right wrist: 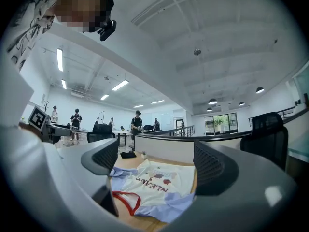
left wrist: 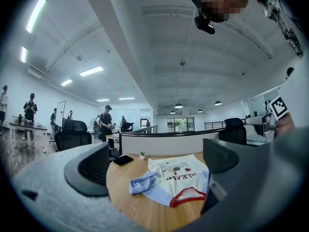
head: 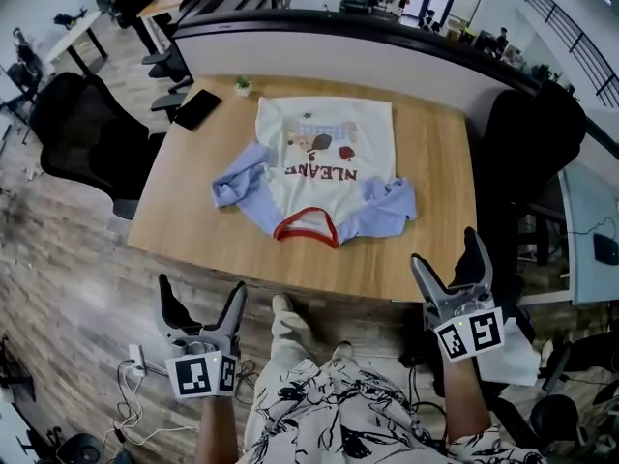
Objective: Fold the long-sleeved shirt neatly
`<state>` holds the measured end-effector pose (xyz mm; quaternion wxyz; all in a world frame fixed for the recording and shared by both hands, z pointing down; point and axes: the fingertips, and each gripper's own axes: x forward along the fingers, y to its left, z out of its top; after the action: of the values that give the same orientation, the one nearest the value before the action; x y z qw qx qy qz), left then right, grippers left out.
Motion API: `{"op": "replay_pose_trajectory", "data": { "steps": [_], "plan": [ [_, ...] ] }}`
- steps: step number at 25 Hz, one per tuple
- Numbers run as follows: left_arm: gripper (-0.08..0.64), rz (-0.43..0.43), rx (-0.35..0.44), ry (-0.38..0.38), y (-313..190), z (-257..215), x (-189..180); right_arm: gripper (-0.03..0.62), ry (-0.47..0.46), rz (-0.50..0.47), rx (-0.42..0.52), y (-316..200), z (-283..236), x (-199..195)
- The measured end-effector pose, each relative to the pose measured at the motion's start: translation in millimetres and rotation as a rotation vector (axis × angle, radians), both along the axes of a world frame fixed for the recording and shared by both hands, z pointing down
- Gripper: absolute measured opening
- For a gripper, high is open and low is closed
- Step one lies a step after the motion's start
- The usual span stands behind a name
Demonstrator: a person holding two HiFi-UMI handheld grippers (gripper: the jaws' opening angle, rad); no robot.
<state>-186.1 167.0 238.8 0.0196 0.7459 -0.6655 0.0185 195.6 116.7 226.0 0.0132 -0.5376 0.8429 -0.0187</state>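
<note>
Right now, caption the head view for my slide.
Left tool and right tool, both open, hover before the table where the shirt lies unfolded.

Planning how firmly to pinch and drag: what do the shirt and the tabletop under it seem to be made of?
Shirt: soft, matte cloth, probably a cotton-like knit. It lies limp, and its blue sleeves bunch into loose folds.
Table: light wood or wood-look laminate, smooth with a low sheen. Faint grain streaks show, but whether they are real or printed cannot be told.
</note>
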Motion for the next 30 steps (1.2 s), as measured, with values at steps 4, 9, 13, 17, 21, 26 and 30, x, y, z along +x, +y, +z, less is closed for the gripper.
{"op": "replay_pose_trajectory", "data": {
  "steps": [4,9,13,17,21,26,30],
  "plan": [
    [0.595,0.022,0.010,-0.008,-54.8,-6.9,-19.8,0.491,-0.007,0.030,0.009,-45.4,-7.0,-16.0],
    [0.595,0.069,-0.006,0.003,-109.0,-4.8,-38.9,0.491,0.000,0.061,-0.002,-85.9,-6.4,-39.4],
    [0.595,0.117,-0.005,0.000,-145.9,-7.2,-48.6,0.491,0.009,0.096,-0.010,-114.5,-7.2,-53.5],
    [0.595,0.185,-0.025,-0.002,-175.5,1.1,-48.7,0.491,0.020,0.149,-0.038,-121.6,0.3,-55.8],
    [0.595,0.245,-0.062,0.004,-204.3,22.1,-34.8,0.489,0.046,0.183,-0.107,-127.8,26.1,-47.9],
    [0.595,0.282,-0.107,0.012,-231.6,44.0,-6.1,0.482,0.122,0.166,-0.203,-153.8,73.7,-38.9],
    [0.595,0.298,-0.129,0.005,-243.6,50.2,14.7,0.479,0.181,0.106,-0.281,-176.9,116.8,-43.0]
  ]
}}
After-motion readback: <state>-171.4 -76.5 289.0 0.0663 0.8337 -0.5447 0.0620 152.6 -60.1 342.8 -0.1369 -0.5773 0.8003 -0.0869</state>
